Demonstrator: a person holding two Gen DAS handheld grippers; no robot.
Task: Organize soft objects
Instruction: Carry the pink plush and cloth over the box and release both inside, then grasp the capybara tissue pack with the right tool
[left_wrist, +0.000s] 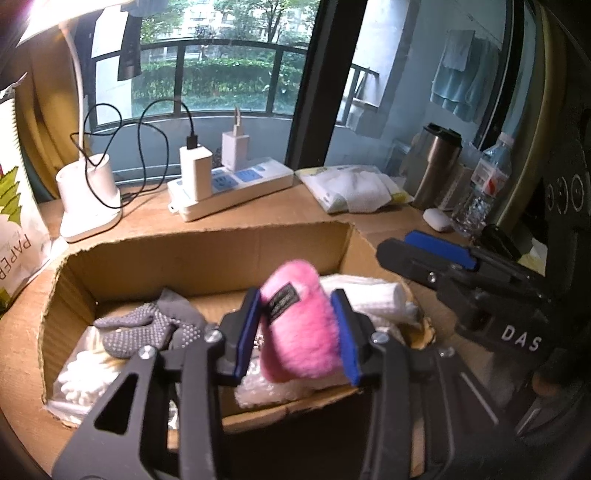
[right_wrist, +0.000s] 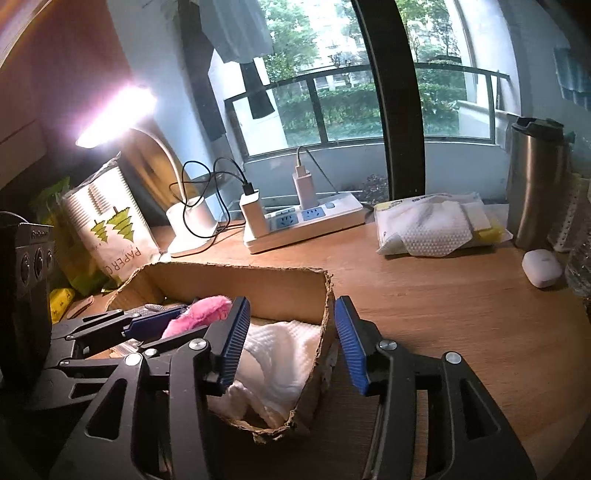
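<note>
**Pink plush over the box, right jaws straddling the box wall**

Jaws on my left gripper (left_wrist: 298, 334) pinch a pink plush toy (left_wrist: 301, 325) between their blue pads, one pad against each furry side, the toy standing upright with a small dark label facing the camera. It hangs over the open cardboard box (left_wrist: 207, 254), above the box's near part.

My right gripper (right_wrist: 291, 341) has its jaws spread, holding nothing. Its left finger sits inside the box over a folded white cloth (right_wrist: 280, 350), and its right finger stands outside, so the box's right wall lies between the two. I cannot tell whether either pad touches that wall.

Inside the box, a pair of grey dotted gloves (left_wrist: 155, 325) lies at the left, over a clear bag of white cotton swabs (left_wrist: 88, 373). The white cloth fills the right end, and a crinkled clear plastic packet (left_wrist: 273, 391) lies under the toy.

Beyond the box, on the wooden desk (right_wrist: 443, 302), stand a lit white desk lamp (left_wrist: 88, 192), a white power strip (left_wrist: 229, 188) with two chargers plugged in, and a packet of white wipes (right_wrist: 432, 229). A steel tumbler (right_wrist: 535, 184) and a small white case (right_wrist: 541, 267) stand far right.
</note>
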